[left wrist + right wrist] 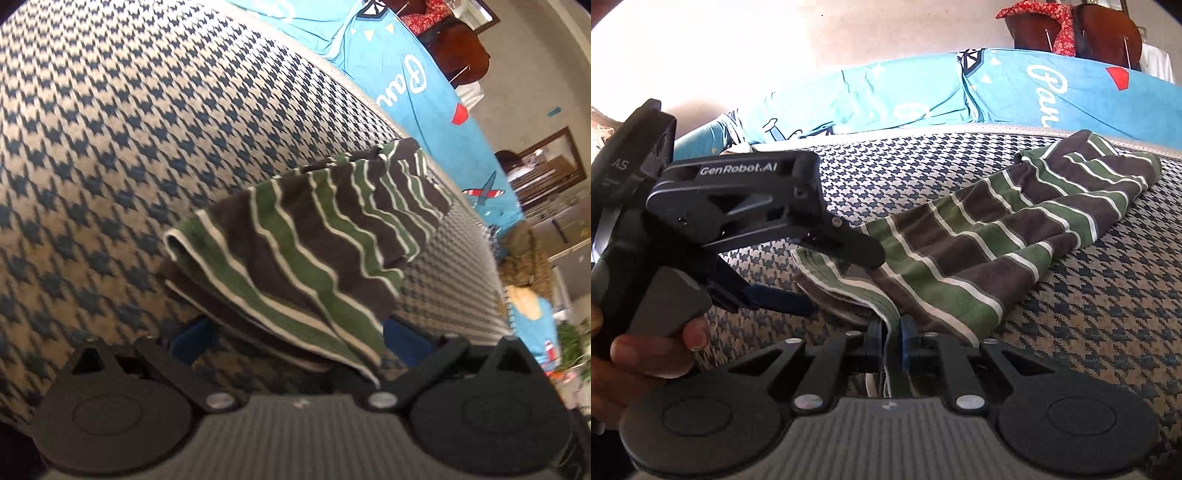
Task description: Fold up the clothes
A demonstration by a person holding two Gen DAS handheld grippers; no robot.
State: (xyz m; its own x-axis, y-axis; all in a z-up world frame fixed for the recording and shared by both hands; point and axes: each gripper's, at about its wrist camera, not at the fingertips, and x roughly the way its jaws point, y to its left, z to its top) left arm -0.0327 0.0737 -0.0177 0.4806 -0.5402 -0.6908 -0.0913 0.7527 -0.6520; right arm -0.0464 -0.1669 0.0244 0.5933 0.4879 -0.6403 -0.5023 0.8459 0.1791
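The right tool (889, 341) is clenching a hem of the green, grey and white striped knit garment (990, 236), its two blue pads pressed together on the fabric, which is running down between them. The left tool (291, 341) is standing released, its blue fingers (192, 339) spread wide on either side of the garment's (314, 236) near folded edge without pressing on it. The garment is lying partly folded on the blue-and-cream houndstooth cloth covering the bed (110, 147), its far end reaching toward the bed's far edge, where a bright turquoise printed sheet (886, 99) is lying.

The right wrist view is showing what the left one cannot: the left tool (798, 280) seen from the side as a black body with white lettering, a hand (650, 350) gripping its handle, its lower blue finger lying along the bed (1108, 314) just beside the garment's folded corner. The left wrist view alone is showing the sheet (424, 92) running down the bed's right edge, with cluttered furniture beyond it, too blurred to make out.
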